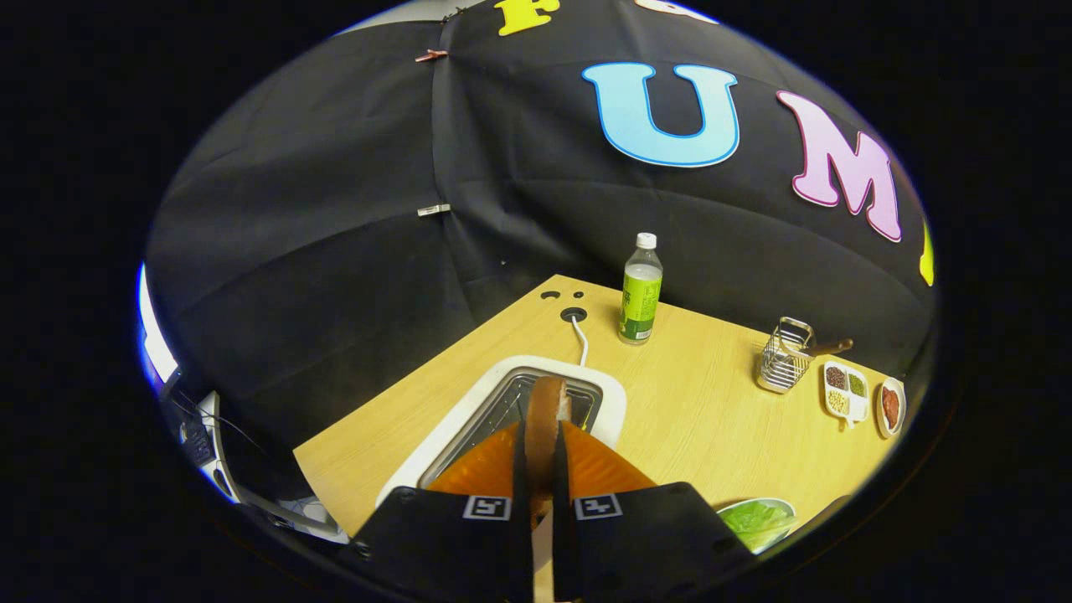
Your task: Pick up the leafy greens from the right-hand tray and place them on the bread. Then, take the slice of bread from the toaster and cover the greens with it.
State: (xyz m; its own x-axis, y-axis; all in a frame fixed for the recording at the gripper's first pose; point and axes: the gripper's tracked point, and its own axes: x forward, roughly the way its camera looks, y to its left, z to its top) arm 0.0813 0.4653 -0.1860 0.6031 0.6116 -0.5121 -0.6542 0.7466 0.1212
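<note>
Pinching the slice of bread (546, 419) edge-on between both fingers, the hand-held gripper (540, 477) holds it upright above the toaster (615, 394), likely so it clears the slot; leafy greens (758, 519) lie beside on the bench (712, 419).

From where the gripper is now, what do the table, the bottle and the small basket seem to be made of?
The table looks like pale wood or wood-look laminate, matte, with a fine grain. The bottle seems clear plastic with a white cap and a green label. The basket looks like shiny metal wire. The gripper is shut on the bread slice.
</note>
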